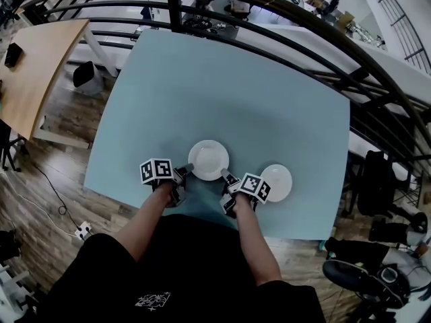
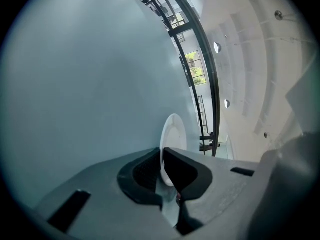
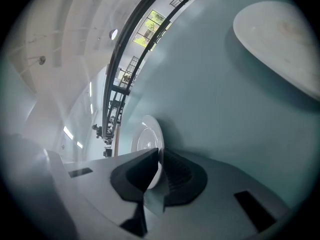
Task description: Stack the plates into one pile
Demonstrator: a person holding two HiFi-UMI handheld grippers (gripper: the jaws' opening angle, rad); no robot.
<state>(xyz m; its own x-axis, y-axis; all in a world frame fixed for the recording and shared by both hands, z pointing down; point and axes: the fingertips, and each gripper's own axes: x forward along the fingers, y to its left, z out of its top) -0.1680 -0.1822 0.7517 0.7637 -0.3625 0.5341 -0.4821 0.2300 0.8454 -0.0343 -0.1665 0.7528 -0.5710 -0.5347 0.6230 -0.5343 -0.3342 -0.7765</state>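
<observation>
A white plate point(image 1: 208, 159) lies near the front edge of the pale blue table point(image 1: 202, 79). My left gripper point(image 1: 188, 169) is shut on its left rim, and my right gripper point(image 1: 225, 175) is shut on its right rim. In the left gripper view the plate point(image 2: 173, 134) stands edge-on with its rim pinched between the dark pads of that gripper point(image 2: 161, 166). The right gripper view shows the same plate point(image 3: 146, 136) clamped by the right gripper point(image 3: 160, 166). A second white plate point(image 1: 277, 182) lies flat on the table just to the right, and appears again as the second plate point(image 3: 285, 44).
A dark metal railing point(image 1: 283, 19) curves round the table's far and right sides. A wooden table point(image 1: 34, 66) stands to the left over plank flooring. Chairs and bags point(image 1: 377, 180) sit to the right. The person's body is close to the table's front edge.
</observation>
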